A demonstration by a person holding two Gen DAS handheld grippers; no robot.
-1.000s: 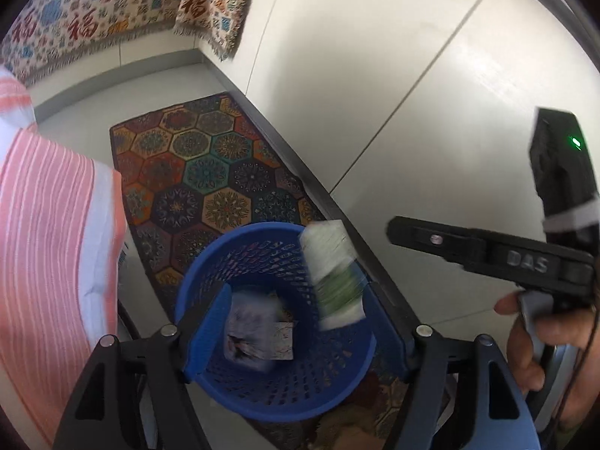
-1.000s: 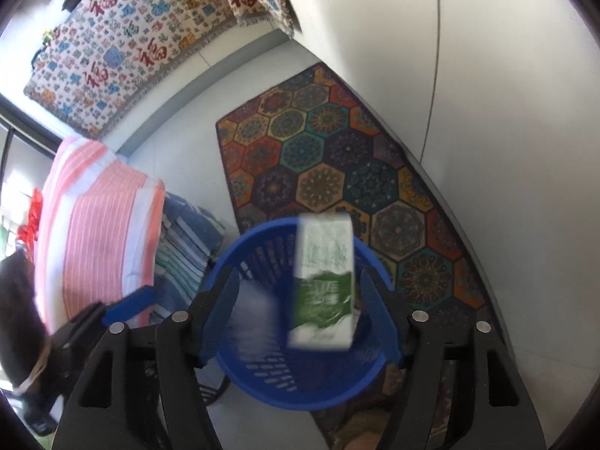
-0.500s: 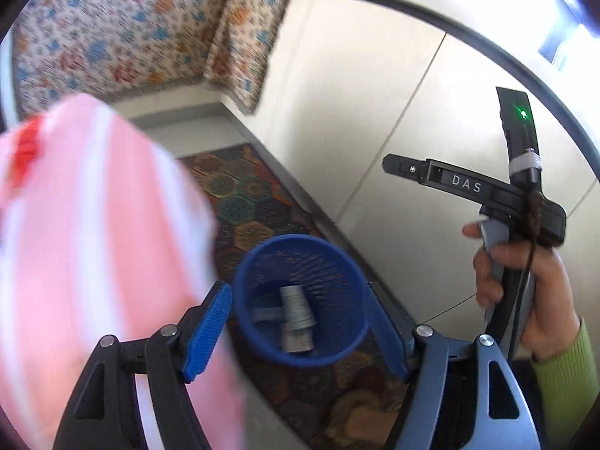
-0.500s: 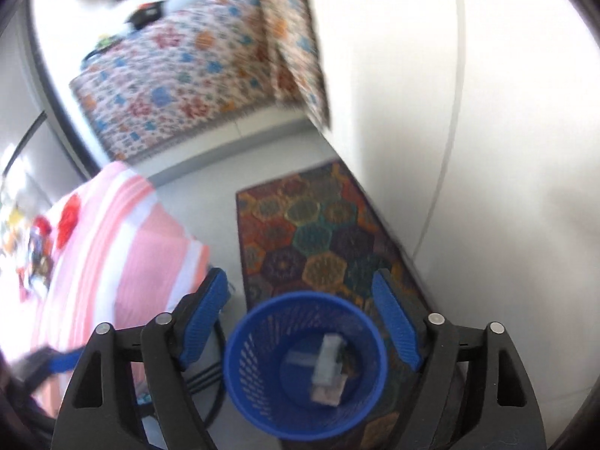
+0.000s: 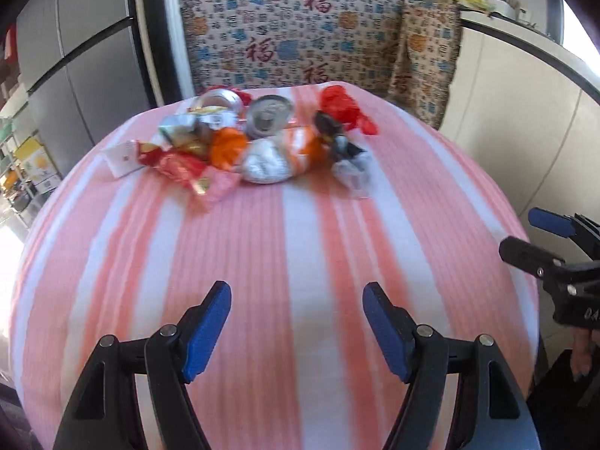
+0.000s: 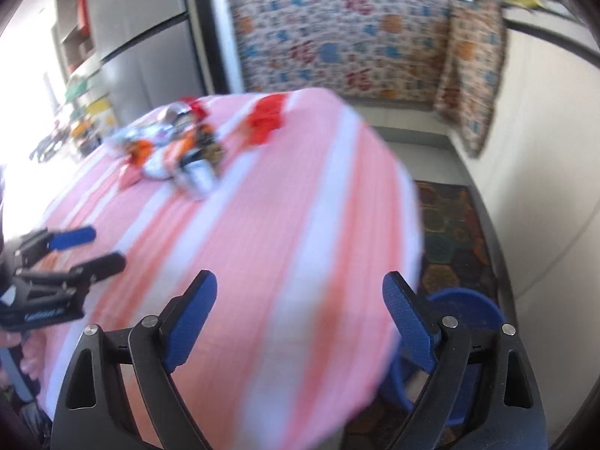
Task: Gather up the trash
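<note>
Trash pile (image 5: 262, 142) (cans, wrappers, crumpled bits) sits at far end of pink-striped tablecloth (image 5: 300, 247). Left gripper (image 5: 296, 322) open, nothing btwn jaws. Right gripper (image 6: 300, 318) jaws opening, empty. Blue bin (image 6: 468, 307) on floor beside table, w/ patterned rug (image 6: 453, 232).

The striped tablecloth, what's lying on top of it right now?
On the striped tablecloth a trash pile sits at the far end: an upturned can, red plastic, crumpled wrappers. What lies beneath the pile is covered.
</note>
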